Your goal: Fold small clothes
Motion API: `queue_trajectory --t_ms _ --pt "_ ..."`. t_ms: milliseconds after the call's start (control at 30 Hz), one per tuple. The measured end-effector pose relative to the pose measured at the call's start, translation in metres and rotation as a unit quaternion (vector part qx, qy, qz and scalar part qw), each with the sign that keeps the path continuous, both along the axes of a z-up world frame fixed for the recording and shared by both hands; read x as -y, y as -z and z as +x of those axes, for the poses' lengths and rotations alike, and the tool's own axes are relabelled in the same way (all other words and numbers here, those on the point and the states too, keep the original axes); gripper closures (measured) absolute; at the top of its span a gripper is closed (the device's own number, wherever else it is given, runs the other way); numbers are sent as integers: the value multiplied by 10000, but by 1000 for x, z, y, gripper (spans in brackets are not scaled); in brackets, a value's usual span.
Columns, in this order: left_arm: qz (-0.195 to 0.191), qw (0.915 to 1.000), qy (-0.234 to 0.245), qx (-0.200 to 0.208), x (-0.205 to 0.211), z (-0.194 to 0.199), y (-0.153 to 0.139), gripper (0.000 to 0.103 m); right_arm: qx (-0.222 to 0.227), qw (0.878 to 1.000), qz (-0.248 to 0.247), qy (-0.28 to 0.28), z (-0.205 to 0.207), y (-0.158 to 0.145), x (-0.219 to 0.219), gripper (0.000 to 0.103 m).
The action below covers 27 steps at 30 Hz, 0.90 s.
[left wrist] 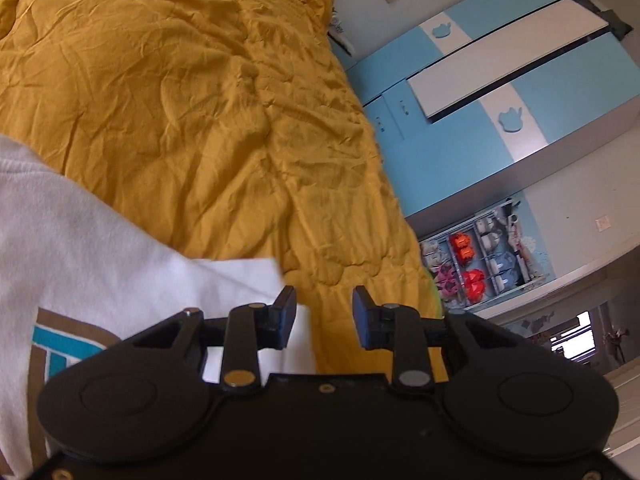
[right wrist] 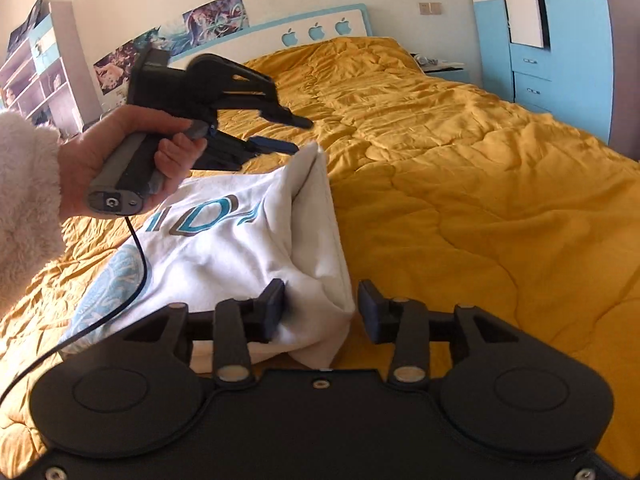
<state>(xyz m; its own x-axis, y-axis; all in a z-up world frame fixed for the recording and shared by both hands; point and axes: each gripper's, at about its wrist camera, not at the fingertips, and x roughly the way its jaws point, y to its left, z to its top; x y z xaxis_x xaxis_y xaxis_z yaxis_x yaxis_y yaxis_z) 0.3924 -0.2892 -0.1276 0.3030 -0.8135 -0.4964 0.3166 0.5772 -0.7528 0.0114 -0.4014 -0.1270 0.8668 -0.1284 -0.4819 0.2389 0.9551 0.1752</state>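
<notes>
Both tongs, left (left wrist: 324, 300) and right (right wrist: 320, 294), gape wide with nothing gripped. The white printed cotton t-shirt (right wrist: 240, 240) sits half-folded on the mustard quilted bed (right wrist: 460, 180); its puffy raised edge could easily flop back open.

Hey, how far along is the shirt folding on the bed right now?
Partly done: the white shirt lies on the yellow quilt with one side already turned over into a raised fold. Nothing is in hand: the left gripper and right gripper are both open beside its edge. Left: flatten that fold and finish folding.
</notes>
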Motion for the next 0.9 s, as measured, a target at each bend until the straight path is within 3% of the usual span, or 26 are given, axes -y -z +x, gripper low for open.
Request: queue_trajectory --t_ms 133,233,367,500,600,667,767,900 --pt "21 9965 323 767 -44 -49 -52 65 42 9996 -138 -257 -24 -6 7 61" --pt "296 9919 423 1160 -92 -106 -64 62 -134 9962 -453 -735 -33 -2 8 60" --pt "647 9906 180 1189 -159 -183 -46 61 -524 9820 -1057 -1475 -24 6 5 60" --pt "1222 9868 -345 1006 -199 -240 -10 61 -784 9722 -1416 -1689 -15 14 -7 62" --pt "1423 9863 -510 655 -213 -255 21 61 -788 9708 -1368 -1809 -10 14 -12 76" --pt "1651 9826 -483 696 -208 -257 32 61 -897 9688 -1429 -1814 -6 15 -14 91" --pt "1995 9744 -387 966 -202 -258 38 60 -885 9698 -1417 -1775 -6 15 -13 94" --pt "2037 9731 -499 956 -195 -248 35 60 -833 9640 -1913 -1645 -10 2 -16 98"
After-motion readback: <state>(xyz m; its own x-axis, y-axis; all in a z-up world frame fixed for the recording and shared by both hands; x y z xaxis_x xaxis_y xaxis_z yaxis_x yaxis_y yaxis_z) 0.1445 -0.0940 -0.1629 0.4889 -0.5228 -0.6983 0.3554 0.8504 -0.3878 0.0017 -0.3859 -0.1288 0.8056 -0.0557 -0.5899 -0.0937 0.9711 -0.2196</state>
